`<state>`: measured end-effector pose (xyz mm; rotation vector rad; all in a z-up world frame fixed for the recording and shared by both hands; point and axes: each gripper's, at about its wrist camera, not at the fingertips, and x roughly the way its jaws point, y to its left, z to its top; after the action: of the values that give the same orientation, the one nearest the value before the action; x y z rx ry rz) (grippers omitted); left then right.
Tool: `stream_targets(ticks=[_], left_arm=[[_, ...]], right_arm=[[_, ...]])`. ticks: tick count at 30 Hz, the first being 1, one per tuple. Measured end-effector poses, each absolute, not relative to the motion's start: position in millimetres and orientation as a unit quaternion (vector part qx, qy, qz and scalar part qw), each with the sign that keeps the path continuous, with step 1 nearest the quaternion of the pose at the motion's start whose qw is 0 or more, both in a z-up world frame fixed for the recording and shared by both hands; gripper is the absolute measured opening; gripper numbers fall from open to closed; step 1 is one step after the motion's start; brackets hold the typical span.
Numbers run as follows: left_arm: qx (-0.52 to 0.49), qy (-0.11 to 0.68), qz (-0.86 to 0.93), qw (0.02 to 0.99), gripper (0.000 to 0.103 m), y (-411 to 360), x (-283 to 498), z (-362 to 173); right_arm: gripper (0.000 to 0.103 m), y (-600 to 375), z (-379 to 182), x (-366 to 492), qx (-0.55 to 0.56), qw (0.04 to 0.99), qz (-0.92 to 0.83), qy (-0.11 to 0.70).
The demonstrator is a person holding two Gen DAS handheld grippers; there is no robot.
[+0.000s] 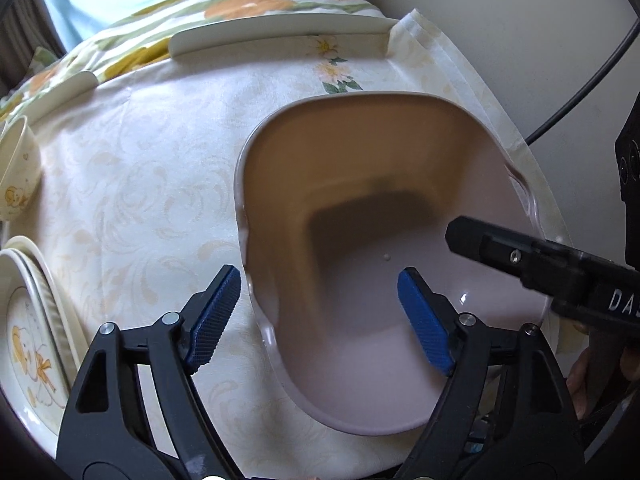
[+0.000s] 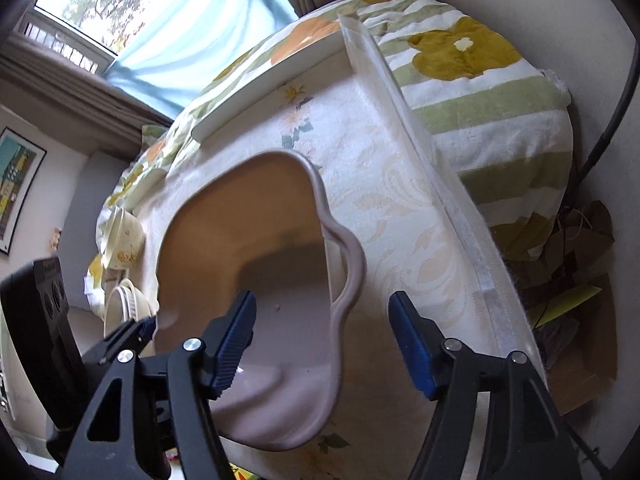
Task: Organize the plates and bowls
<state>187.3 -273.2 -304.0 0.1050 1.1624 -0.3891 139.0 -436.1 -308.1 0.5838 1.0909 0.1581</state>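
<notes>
A large pink square bowl with a wavy rim [image 1: 360, 208] [image 2: 256, 240] sits on the cream tablecloth. My left gripper [image 1: 320, 312] is open and straddles the bowl's near-left rim, one pad outside and one inside. My right gripper [image 2: 322, 340] is open and straddles the bowl's right wavy rim, left pad inside the bowl. The right gripper's finger [image 1: 520, 256] shows over the bowl's right side in the left wrist view. A stack of cream plates with a duck picture [image 1: 32, 344] [image 2: 128, 304] lies to the left. A small cream cup [image 1: 18, 176] [image 2: 124, 240] stands behind them.
A flat white tray [image 1: 280, 36] [image 2: 272, 80] lies at the far edge of the table on a floral cloth. The table's right edge [image 2: 460, 220] drops to a floor with cables and cardboard. A wall stands to the right.
</notes>
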Motion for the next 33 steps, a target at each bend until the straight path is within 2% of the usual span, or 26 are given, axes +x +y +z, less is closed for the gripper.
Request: stream_targets(ticks=[8,15,17,18,19,20,22,28,33], left_arm=[[0.058,0.539,-0.171,0.823,0.079,-262,170,-281],[0.061,0.504,-0.144,0.850,0.079,-221,142,-218],[0.053,0.485,-0.126,0.864,0.080,-199,135,-194],[0.047,0.476,-0.115,0.870,0.080,-189,133,-183],[0.040,0.465,-0.100,0.879,0.084,-177,130,-171],[0.034,0.454,-0.082,0.886,0.095,-165,130,-161],[0.022,0.433,-0.049,0.900,0.103,-142,131,-144],[-0.023,0.418,0.004,0.908,0.103,-63,147,-129],[-0.071,0.422,0.026,0.904,0.103,3,175,-129]], right_arm=[[0.064,-442,-275,121,0.264,0.830,0.059,0.488],[0.065,-431,-217,112,0.201,0.860,0.064,0.464],[0.077,-420,-203,116,0.193,0.866,0.096,0.452],[0.092,-414,-196,119,0.192,0.867,0.114,0.445],[0.099,-407,-190,122,0.189,0.868,0.130,0.440],[0.100,-397,-183,126,0.187,0.870,0.147,0.431],[0.100,-378,-173,135,0.181,0.873,0.173,0.418],[0.100,-304,-154,164,0.123,0.887,0.200,0.399],[0.100,-246,-151,207,0.109,0.870,0.214,0.431]])
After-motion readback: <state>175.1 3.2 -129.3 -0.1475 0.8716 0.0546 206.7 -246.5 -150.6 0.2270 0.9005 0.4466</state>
